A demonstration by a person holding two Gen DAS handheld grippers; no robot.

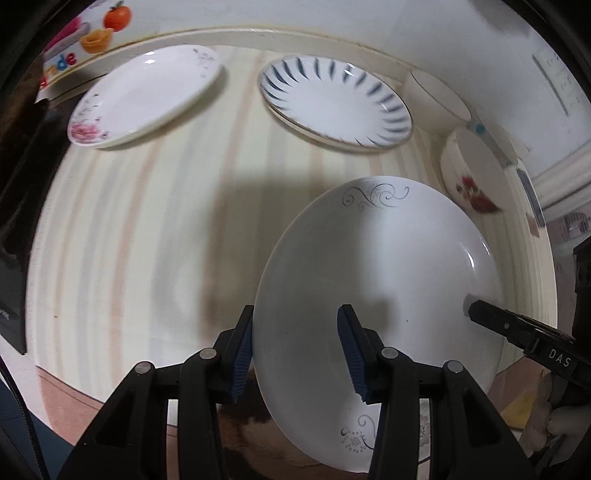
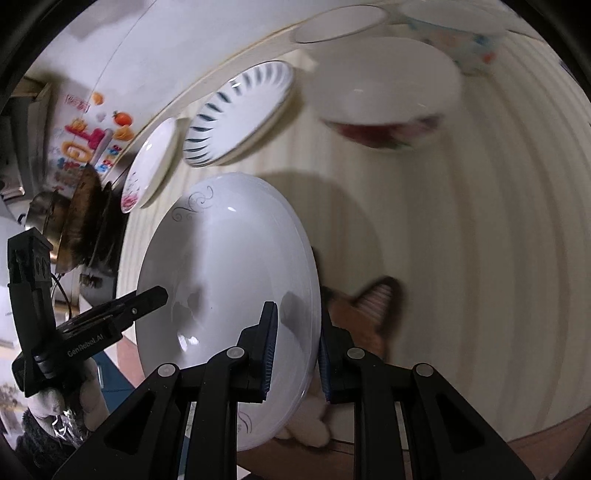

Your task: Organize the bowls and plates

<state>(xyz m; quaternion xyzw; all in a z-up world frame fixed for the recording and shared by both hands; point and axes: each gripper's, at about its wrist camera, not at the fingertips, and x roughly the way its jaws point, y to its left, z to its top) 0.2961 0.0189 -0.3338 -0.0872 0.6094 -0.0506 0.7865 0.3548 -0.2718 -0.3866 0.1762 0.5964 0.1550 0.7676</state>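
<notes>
A white plate with grey scroll marks [image 1: 376, 273] is held tilted above the striped table [image 1: 147, 229]. My left gripper [image 1: 295, 354] straddles its left rim with the jaws apart by a wide gap. My right gripper [image 2: 295, 354] is closed on the plate's [image 2: 225, 280] right rim and also shows in the left wrist view [image 1: 480, 310]. The left gripper shows in the right wrist view [image 2: 155, 295]. A blue-striped plate [image 1: 336, 103] and a pink-flowered plate [image 1: 144, 96] lie at the back. Two red-flowered bowls [image 1: 469, 173] [image 2: 384, 92] sit at the right.
A plain white bowl [image 1: 439, 96] stands at the back right near the wall. A colourful poster [image 1: 88, 33] hangs at the back left. A pot with a dark lid [image 2: 77, 221] stands left of the table. An orange cat-shaped item [image 2: 369, 314] lies under the plate.
</notes>
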